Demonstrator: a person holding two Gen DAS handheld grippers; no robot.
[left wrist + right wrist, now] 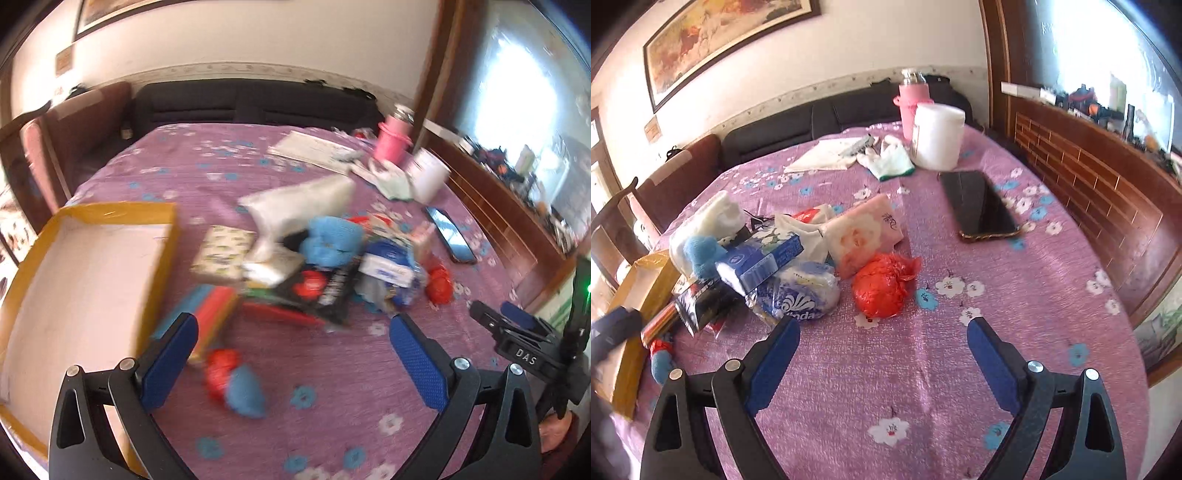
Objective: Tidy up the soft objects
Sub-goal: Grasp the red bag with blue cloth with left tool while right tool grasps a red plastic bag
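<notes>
Matt woven floral tablecloth (923, 369), glossy crinkled red plastic bag (882, 284)

Purple cloth (923, 369) with white and blue flowers covers the bench; yellow-edged box (110, 210) has a white inside. Red plastic bag (882, 284), blue sock (701, 254), pink floral tissue pack (860, 229), blue-white tissue pack (801, 299), black phone (979, 206), pink bottle (910, 107), white roll (938, 133). Hand-held gripper pads (772, 365) blue on black arms.
</notes>
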